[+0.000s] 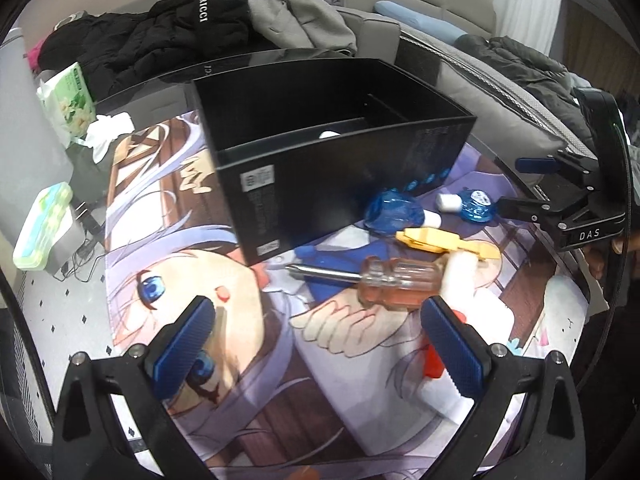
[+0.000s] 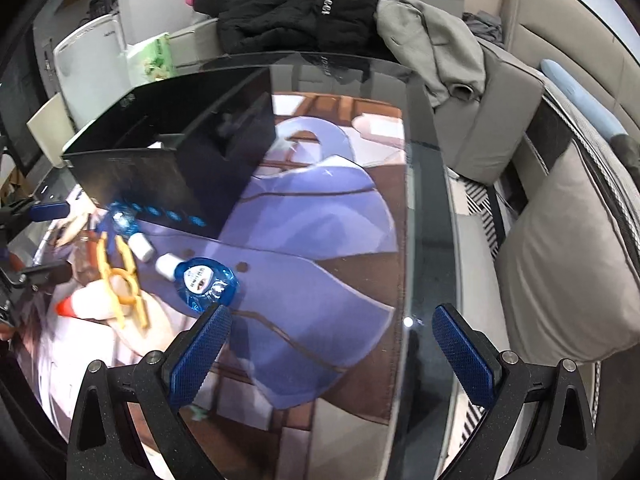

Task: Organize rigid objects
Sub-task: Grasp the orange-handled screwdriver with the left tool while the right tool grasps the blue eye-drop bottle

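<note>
The left tongs are seen spread wide with nothing between the blue pads, held above the printed mat that covers the glass desk. The right tongs are likewise released and empty, positioned over the mat near the desk's right edge; in the left wrist view they are observed at the far right, close beside a blue bottle. A black box, open at the top and divided inside by partitions, is placed on the mat; a small white object is glimpsed within it, its nature not determinable. In front of the box the loose items are gathered near one another: a screwdriver with a clear amber handle lies flat, its metal shaft pointing toward the box corner; a yellow clip lies just beyond the handle; a first blue bottle with a white cap lies close against the box wall; a second blue bottle, also white-capped, lies on its side further right, just ahead of the left pad of the right tongs. None of these items is gripped. Beyond the desk, a black jacket and a grey garment are noted on a sofa, and a green tissue pack is recorded at the desk's left
</note>
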Available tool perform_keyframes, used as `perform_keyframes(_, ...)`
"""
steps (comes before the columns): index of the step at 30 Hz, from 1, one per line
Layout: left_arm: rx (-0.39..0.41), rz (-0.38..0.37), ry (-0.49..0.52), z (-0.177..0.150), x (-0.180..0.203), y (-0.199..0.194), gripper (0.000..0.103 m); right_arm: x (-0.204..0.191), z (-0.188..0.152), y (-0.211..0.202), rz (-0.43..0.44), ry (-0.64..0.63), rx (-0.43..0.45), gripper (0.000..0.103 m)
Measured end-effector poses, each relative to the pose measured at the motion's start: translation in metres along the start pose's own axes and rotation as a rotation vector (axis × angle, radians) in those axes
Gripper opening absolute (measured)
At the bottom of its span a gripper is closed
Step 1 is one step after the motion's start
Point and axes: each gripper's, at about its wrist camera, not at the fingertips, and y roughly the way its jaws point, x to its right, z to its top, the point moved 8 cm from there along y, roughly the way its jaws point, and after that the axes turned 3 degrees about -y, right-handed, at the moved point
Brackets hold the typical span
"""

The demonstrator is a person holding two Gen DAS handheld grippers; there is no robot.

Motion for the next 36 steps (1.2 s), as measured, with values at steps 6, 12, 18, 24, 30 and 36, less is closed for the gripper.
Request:
perform_keyframes(6, -0.005, -0.030, -0.006, 0.005, 0.012, 0.002, 0.103, -0.024, 0.004, 0.003, 0.048, -0.034, -0.002, 0.103)
perform_keyframes(12, -0.004, -0.056, 0.000, 0.011, 0.022, 0.004, 0.103, -0.025, 0.007, -0.004, 0.051, -0.039, 0.022, 0.103)
perform_keyframes(18, 0.000, -0.051, -0.025, 0.015, 0.020, 0.011, 0.103, -0.033, 0.006, 0.001, 0.060, -0.055, 0.007, 0.102)
perform_keyframes(24, -0.008, -0.009, -0.022, 0.011, 0.005, 0.014, 0.103, -0.035, 0.008, 0.000, 0.064, -0.060, 0.013, 0.102)
perform_keyframes(30, -0.016, 0.028, 0.006, 0.009, 0.007, 0.022, 0.103, -0.036, 0.008, 0.000, 0.067, -0.060, 0.016, 0.103)
perform_keyframes(36, -0.004, 0.046, -0.016, 0.015, 0.005, 0.026, 0.102, -0.037, 0.008, 0.001, 0.066, -0.062, 0.012, 0.103)
